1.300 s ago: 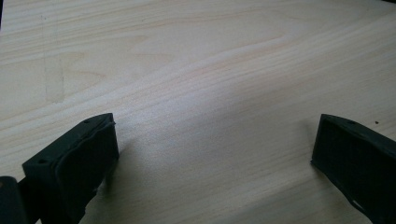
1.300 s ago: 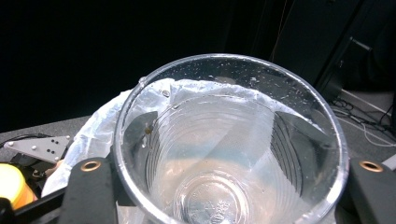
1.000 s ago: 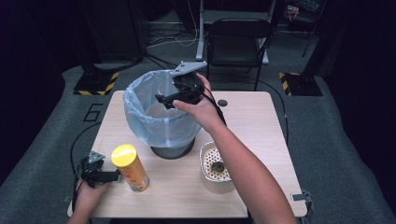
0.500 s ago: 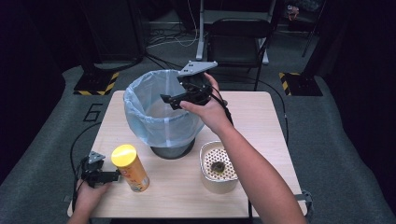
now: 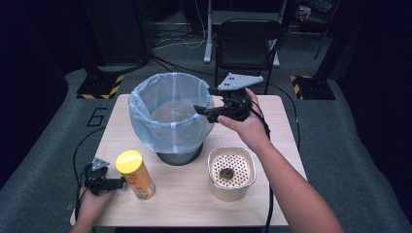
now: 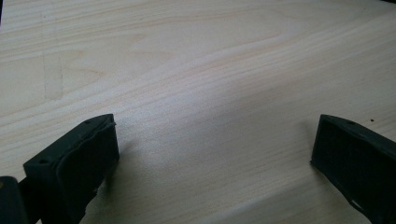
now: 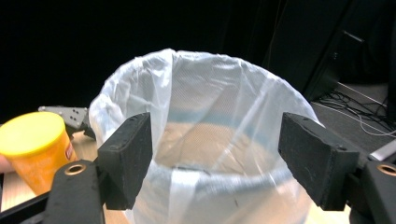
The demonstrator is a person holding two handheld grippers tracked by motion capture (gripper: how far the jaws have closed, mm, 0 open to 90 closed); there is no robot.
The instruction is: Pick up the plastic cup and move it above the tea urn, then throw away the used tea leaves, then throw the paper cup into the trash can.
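A bin lined with a pale blue plastic bag (image 5: 170, 114) stands in the middle of the wooden table (image 5: 272, 116). My right gripper (image 5: 200, 110) hovers at the bin's right rim, pointing left over it. In the right gripper view its jaws are open and empty (image 7: 215, 163), framing the bag (image 7: 210, 116). A yellow-lidded can (image 5: 136, 174) stands upright at the front left. My left gripper (image 5: 114, 184) rests low just left of the can. Its jaws are open (image 6: 210, 158) over bare wood, holding nothing.
A square metal container with a perforated insert (image 5: 231, 172) and a small dark bit inside sits front right of the bin. A black chair (image 5: 248, 36) stands behind the table. The yellow can (image 7: 35, 149) also appears left of the bag in the right gripper view.
My right gripper has drawn back to the right and a little lower, from above the bin's opening to its right rim. The left gripper and the can have stayed put.
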